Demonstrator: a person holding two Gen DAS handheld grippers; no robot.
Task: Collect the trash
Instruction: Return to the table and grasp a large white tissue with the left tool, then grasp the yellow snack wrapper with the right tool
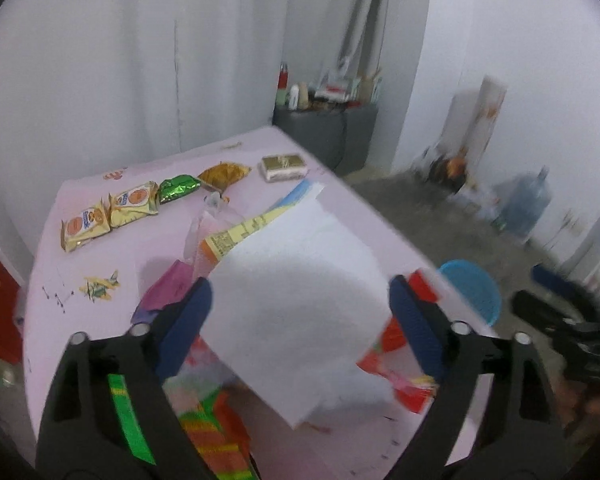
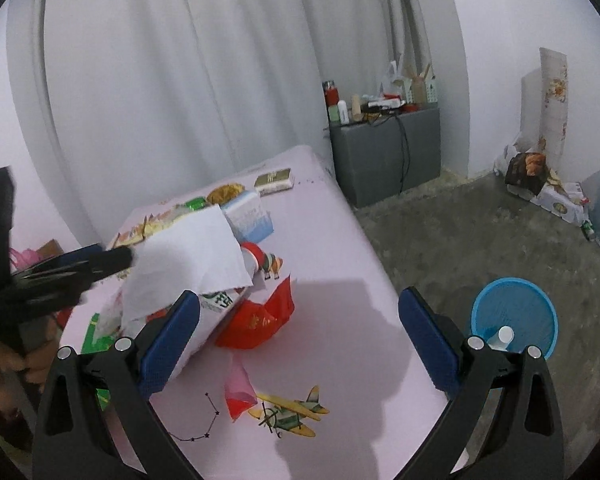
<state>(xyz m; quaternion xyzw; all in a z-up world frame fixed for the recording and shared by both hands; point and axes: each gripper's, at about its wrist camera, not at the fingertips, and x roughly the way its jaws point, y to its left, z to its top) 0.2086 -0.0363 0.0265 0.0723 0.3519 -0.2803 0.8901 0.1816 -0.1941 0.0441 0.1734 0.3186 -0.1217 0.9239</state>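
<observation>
While the white tissue [image 1: 300, 304] lies draped over the wrapper pile [image 2: 256, 320] on the pink worktop [image 2: 340, 248], the left tool [image 1: 300, 320] straddles it, jaws wide; soft, light, it crumples easily, so pinch a bunched fold; the right tool [image 2: 300, 336] gapes empty.
</observation>
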